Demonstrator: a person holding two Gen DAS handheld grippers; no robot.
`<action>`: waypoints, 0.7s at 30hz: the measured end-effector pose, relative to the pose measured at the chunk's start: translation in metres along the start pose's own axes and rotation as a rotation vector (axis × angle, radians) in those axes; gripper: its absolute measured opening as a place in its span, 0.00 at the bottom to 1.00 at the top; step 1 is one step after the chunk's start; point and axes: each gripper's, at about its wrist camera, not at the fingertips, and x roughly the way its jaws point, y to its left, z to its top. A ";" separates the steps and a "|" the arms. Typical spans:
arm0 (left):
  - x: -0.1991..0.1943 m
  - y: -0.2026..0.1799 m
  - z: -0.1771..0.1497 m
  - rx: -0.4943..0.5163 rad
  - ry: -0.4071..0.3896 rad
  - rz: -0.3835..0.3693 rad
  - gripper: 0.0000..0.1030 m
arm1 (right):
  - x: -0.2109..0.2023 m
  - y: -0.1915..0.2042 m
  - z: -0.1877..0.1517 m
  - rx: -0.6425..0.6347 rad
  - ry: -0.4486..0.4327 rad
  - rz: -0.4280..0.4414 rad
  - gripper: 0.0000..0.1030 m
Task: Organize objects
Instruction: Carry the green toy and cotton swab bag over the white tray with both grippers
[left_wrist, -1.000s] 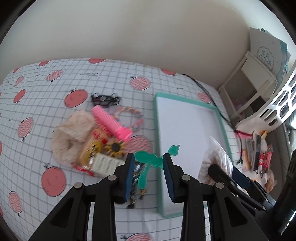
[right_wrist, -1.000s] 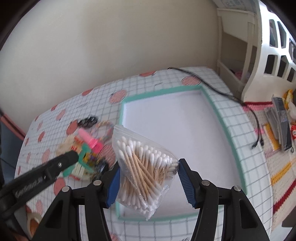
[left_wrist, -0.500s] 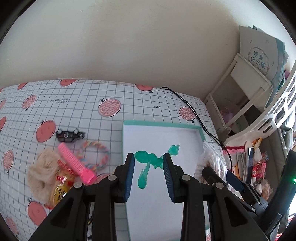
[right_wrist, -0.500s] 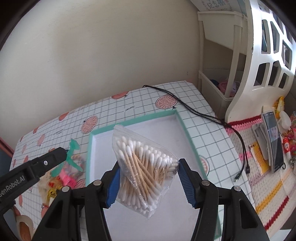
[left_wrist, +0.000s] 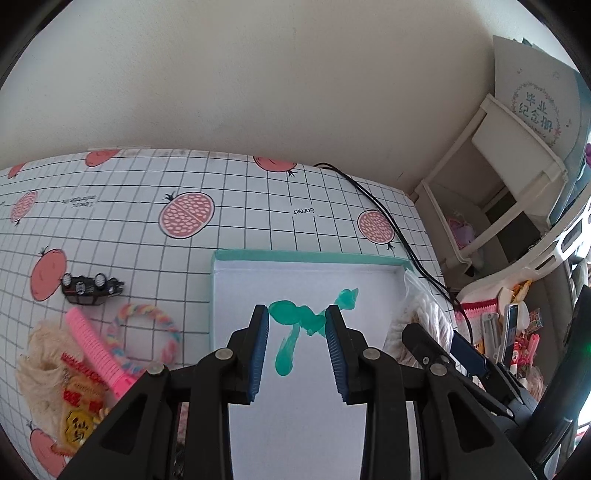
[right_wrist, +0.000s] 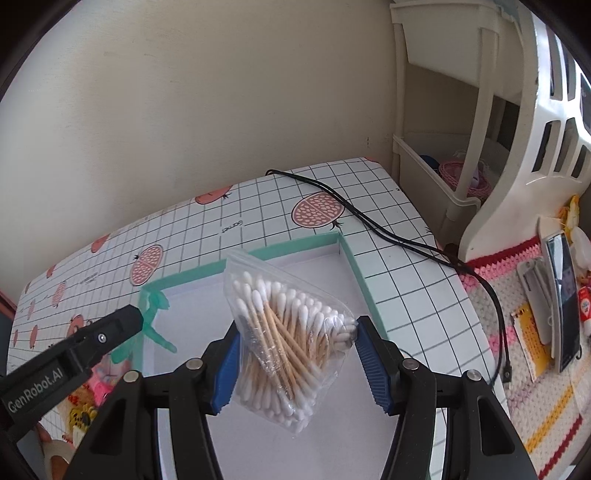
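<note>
left claw (left_wrist: 297, 325): green clip (left_wrist: 295, 317) | right claw (right_wrist: 295, 339): swab bag (right_wrist: 288, 332) | above tray (left_wrist: 306, 258)

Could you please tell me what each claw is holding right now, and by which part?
Left claw: a teal translucent plastic figure, pinched at its upper body. Right claw: a clear zip bag of wooden cotton swabs, clamped across its middle.

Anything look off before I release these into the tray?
Nothing spilled or damaged. The bag of cotton swabs hangs tilted in the right gripper, sealed. The left gripper holds the green plastic piece over the teal-rimmed tray. One oddity: a black cable trails across the table beside the tray.
</note>
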 end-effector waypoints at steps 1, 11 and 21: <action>0.004 0.000 0.001 0.002 0.001 -0.002 0.32 | 0.003 -0.001 0.001 -0.001 0.001 -0.001 0.60; 0.036 0.005 -0.006 -0.014 0.024 -0.025 0.32 | 0.029 -0.008 0.012 -0.017 0.024 -0.011 0.60; 0.059 0.010 -0.019 0.011 0.057 0.036 0.32 | 0.054 -0.007 0.011 -0.018 0.079 -0.002 0.60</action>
